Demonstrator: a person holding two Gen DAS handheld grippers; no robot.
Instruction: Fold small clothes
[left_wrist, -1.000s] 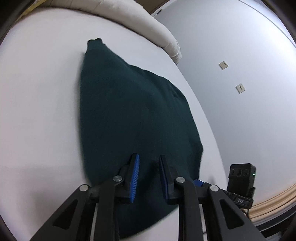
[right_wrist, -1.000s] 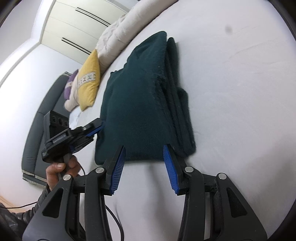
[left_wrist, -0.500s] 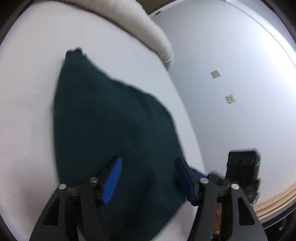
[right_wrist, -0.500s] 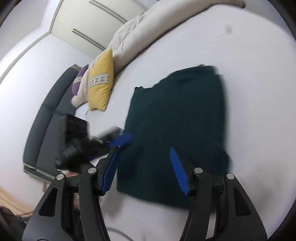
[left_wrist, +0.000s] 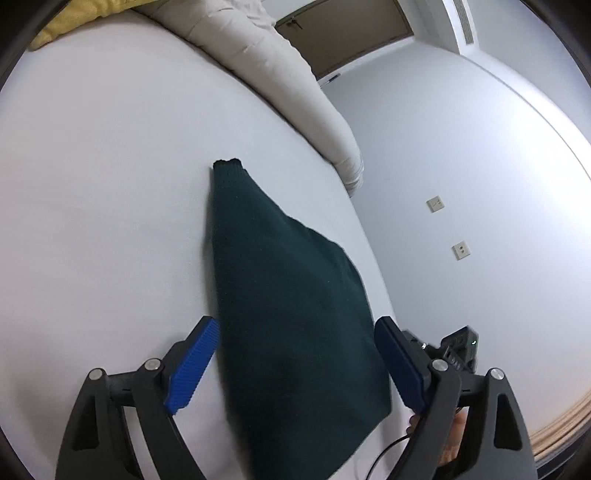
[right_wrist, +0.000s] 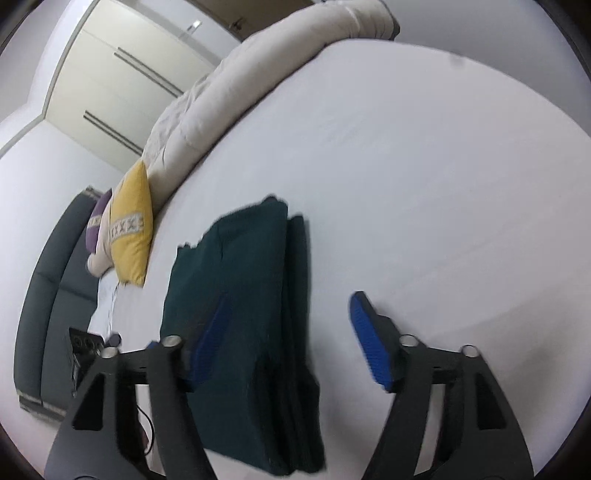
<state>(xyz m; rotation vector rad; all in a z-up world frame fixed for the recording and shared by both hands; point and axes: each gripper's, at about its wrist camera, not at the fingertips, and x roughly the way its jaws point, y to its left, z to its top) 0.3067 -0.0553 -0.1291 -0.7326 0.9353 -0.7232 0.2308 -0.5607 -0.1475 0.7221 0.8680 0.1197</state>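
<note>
With left tongs (left_wrist: 295, 365) and right tongs (right_wrist: 288, 343) both spreading, empty, above the folded dark green sweater (left_wrist: 291, 314) on the bed (left_wrist: 103, 192), we risk snagging its stacked layers.

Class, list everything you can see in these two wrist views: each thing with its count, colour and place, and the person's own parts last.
Garment: one, dark green, folded, lying on the bed.
Bed sheet: one, white, under the garment.
Duvet: one, cream, rolled along the bed's far edge.
Cushion: one, yellow, beside the duvet.
Sofa: one, dark grey, beyond the bed.
Wall sockets: two, beige, on the wall.
Left gripper: blue fingers, opening, not pressing the garment.
Right gripper: blue fingers, opening, nothing gripped.
</note>
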